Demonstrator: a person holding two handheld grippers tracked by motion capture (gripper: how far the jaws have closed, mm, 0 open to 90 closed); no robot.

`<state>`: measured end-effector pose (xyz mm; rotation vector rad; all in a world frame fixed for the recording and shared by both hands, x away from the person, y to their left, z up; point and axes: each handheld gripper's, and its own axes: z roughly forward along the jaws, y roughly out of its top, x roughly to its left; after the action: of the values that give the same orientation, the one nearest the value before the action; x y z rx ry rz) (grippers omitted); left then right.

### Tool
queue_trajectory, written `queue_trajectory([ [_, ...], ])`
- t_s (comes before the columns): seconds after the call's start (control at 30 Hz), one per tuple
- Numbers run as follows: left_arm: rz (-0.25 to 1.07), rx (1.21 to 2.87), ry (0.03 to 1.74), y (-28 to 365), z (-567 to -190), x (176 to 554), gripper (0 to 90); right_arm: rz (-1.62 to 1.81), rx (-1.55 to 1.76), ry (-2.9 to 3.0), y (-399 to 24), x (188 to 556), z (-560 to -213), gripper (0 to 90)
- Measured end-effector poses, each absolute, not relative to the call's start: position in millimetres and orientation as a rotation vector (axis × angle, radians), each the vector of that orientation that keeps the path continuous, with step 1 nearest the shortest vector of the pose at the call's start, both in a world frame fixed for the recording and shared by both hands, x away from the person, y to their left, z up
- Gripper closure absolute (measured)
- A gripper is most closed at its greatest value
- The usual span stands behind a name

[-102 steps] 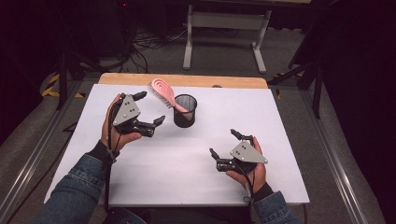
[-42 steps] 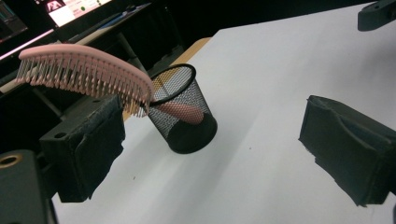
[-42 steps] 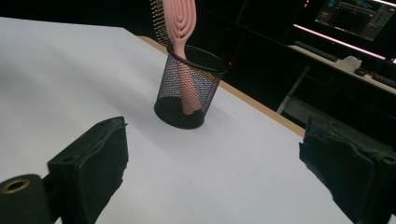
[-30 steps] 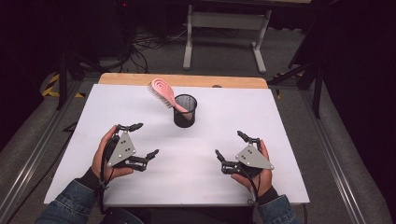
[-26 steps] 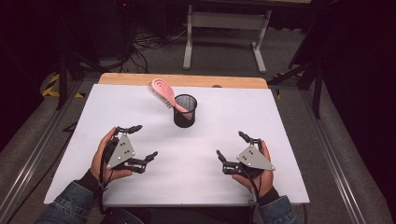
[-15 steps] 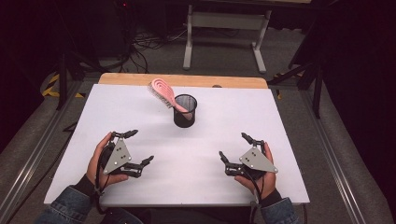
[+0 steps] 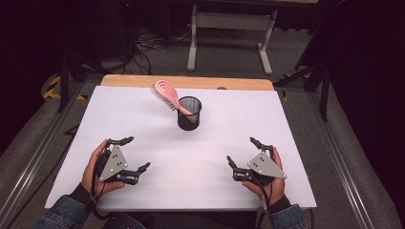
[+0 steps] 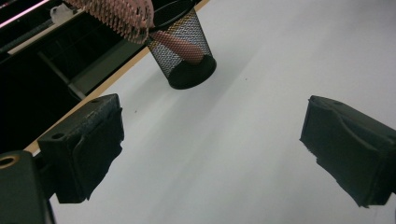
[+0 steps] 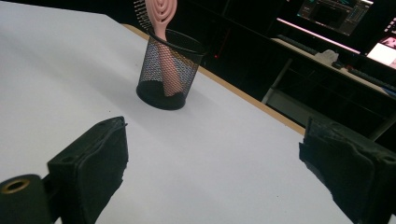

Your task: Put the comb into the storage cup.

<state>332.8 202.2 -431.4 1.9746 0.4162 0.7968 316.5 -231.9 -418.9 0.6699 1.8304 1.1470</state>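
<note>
Left hand-held gripper [image 7: 129,155] sits low on the white worktop [image 7: 296,143], near the front-left edge, jaws wide apart w/ nothing between them; right hand-held gripper [image 7: 244,153] mirrors it at front-right, jaws likewise spread and empty. Pink hairbrush [image 7: 168,96] stands handle-down in the black mesh cup [image 7: 189,114], which sits toward the back of the worktop, roughly centre; brush head sticks out over the rim, leaning up and to the left. Both grippers well apart from cup; it lies ahead and inward of each, approx. midway between them. Brush long axis tilts back-left, so the head overhangs the left hand's side; judging by that, left looks better placed for any grab at the head, tho distance is about even. Left gripper view has cup [image 8: 184,51] ahead between the jaws; right gripper view shows cup [image 9: 169,70] ahead-left.
</note>
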Motion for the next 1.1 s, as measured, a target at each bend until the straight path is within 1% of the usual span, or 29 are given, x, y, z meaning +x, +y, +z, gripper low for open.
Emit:
queue_trajectory([
  [0.4,0.810,1.983,0.458,217,-438,329,7.0,1.132,0.707,1.819,-243,315,-421,8.3],
  [0.83,0.786,1.974,0.513,233,-444,327,7.1,1.117,0.740,1.819,-255,312,-425,8.1],
  [1.1,0.761,1.978,0.552,238,-450,325,6.6,1.108,0.766,1.841,-263,312,-431,5.1],
])
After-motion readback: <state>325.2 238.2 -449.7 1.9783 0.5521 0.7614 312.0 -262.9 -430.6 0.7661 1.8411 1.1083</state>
